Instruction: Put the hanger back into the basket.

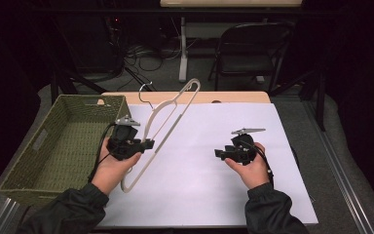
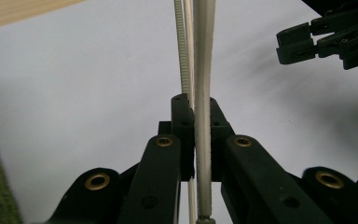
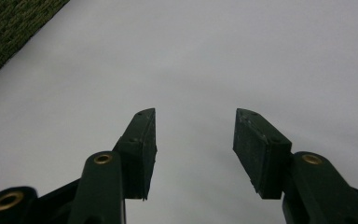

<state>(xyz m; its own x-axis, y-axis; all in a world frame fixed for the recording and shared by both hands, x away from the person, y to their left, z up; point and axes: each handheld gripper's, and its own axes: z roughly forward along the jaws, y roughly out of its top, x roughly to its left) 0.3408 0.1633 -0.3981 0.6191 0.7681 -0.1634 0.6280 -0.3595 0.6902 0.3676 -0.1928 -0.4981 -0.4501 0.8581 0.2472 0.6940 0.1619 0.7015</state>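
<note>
The left gripper [image 1: 148,144] is clamping a white hanger [image 1: 168,119] between its jaws, the person's left hand [image 1: 112,165] wrapping the gripper's body from below. In the high view the hanger is standing tilted over the left part of the white table [image 1: 214,195]: its lower end is sitting near the left hand, its long arms are running up and to the right, and its metal hook [image 1: 146,92] is curling at the far end, above the table's wooden edge [image 1: 233,96]. The jaws are gripping one of the arms partway along. In the left gripper view the jaws are closed tight on the hanger [image 2: 204,70], with a flat pale bar pressed between them and a thinner ribbed bar [image 2: 181,46] running just beside it.

The right gripper [image 1: 219,154] is hovering over the right half of the table, well apart from the hanger, held in the right hand [image 1: 251,168]. Its jaws are standing open with nothing between them; the right gripper view is showing the two pads [image 3: 145,149] spread above bare white table [image 3: 214,56]. This gripper [image 2: 298,44] is also appearing at the upper right of the left gripper view.

A green woven basket [image 1: 29,165] is sitting at the table's left side, just beside the left hand. A folding chair [image 1: 253,46] is standing on the floor beyond the table.
</note>
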